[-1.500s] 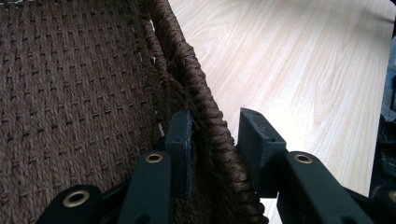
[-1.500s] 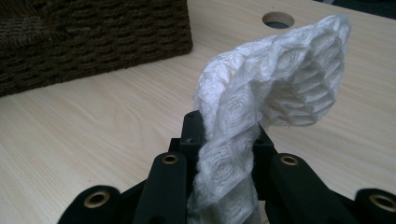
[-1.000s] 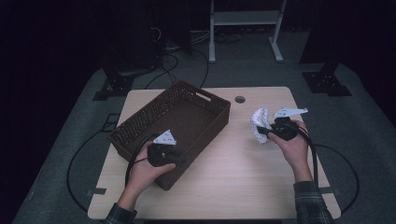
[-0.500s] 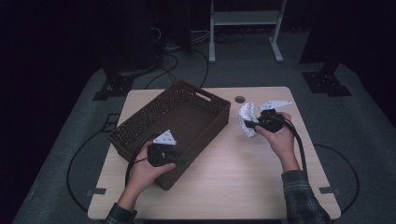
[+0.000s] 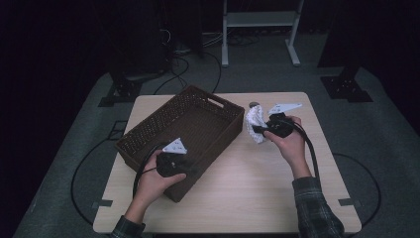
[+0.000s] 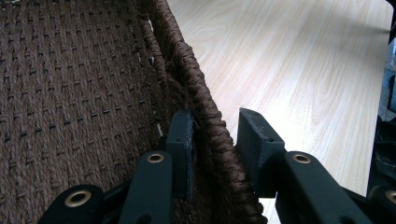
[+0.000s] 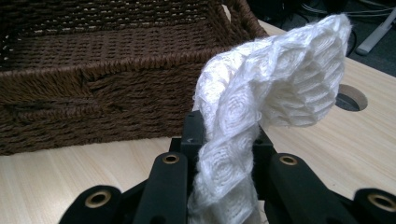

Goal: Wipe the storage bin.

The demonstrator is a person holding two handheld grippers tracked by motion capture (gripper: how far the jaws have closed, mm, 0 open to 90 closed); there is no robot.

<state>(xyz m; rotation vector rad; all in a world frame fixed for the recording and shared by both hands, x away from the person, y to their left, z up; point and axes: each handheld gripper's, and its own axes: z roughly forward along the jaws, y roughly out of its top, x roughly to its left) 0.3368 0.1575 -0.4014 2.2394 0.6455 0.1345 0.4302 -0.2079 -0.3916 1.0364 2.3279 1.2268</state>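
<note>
A dark brown woven basket (image 5: pixel 218 148) lies at an angle on the left half of the light wood table (image 5: pixel 247 193). My left gripper (image 5: pixel 190 171) straddles its near right wall, one jaw inside and one outside, shut on the rope rim (image 6: pixel 187 60). In the left gripper view the left gripper (image 6: pixel 217 135) has the rim pinched between its pads. My right gripper (image 5: pixel 256 130) is shut on a white honeycomb-knit cloth (image 5: pixel 253 121) and holds it just right of the basket's far right corner. In the right gripper view the cloth (image 7: pixel 285 79) rises from the right gripper (image 7: pixel 224 126), with the basket wall (image 7: pixel 93 102) close behind.
A round cable hole (image 5: pixel 253 104) sits in the table near the far edge, behind the cloth. A white metal stand (image 5: pixel 257 20) and black stand bases with cables are on the floor beyond the table. Bare wood (image 6: pixel 289 60) lies right of the basket.
My right gripper has carried the white cloth leftward, from near the table's right edge to just beside the basket. The left gripper and basket have stayed put.
</note>
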